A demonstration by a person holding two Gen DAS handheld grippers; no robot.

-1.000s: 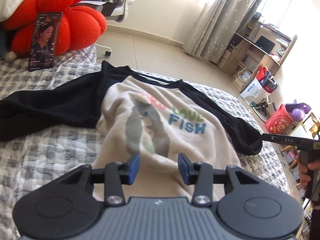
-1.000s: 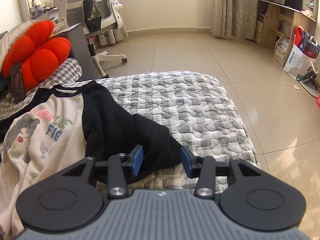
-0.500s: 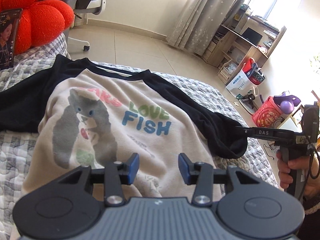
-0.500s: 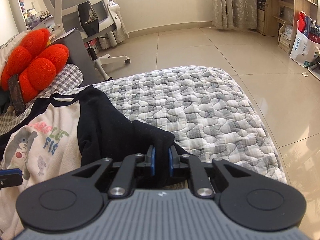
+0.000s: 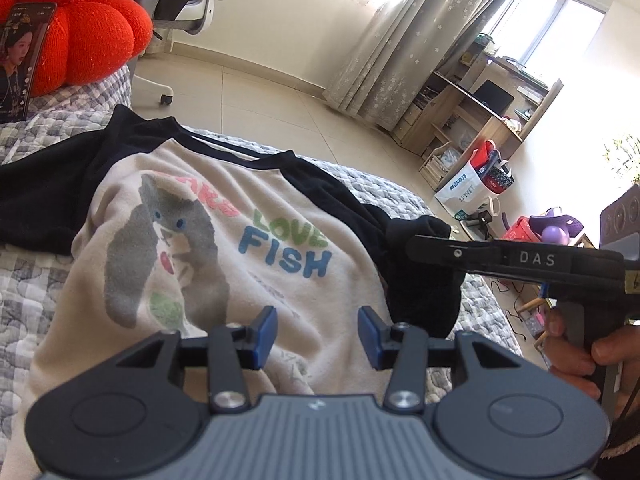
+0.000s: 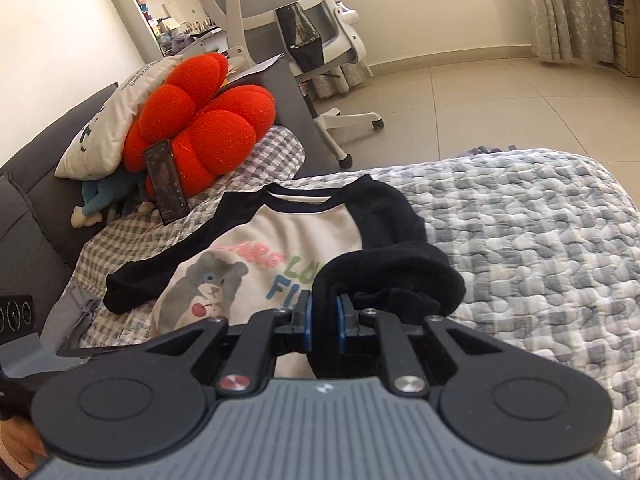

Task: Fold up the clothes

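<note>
On the grey-and-white quilted bedspread (image 6: 532, 240) lies a cream fleece sweatshirt with black raglan sleeves and a grey cat print (image 5: 208, 240), spread front up, its black neckband toward the headboard. Coloured letters reading "LOVE FISH" sit beside the cat. One black sleeve (image 5: 44, 196) stretches flat across the quilt away from the body. The other black sleeve's cuff (image 6: 384, 280) is lifted off the quilt and curled over toward the printed chest, pinched between the blue pads of the right gripper (image 6: 324, 320), whose jaws are pressed together on the fabric. In the left wrist view that gripper reaches in from the right edge, with the person's hand (image 5: 576, 356) wrapped around its handle.

The left gripper (image 5: 316, 336) hovers over the lower cream part of the sweatshirt, jaws spread apart with nothing between them; whether its tips touch the cloth cannot be told.

Near the head of the bed, a bright red flower-shaped plush cushion (image 6: 200, 120) props up a dark phone (image 6: 166, 182). Behind it leans a white printed pillow (image 6: 108, 128). Beyond the bed stands a white-and-grey office chair (image 6: 296, 20) on a pale tiled floor (image 6: 480, 100).
</note>
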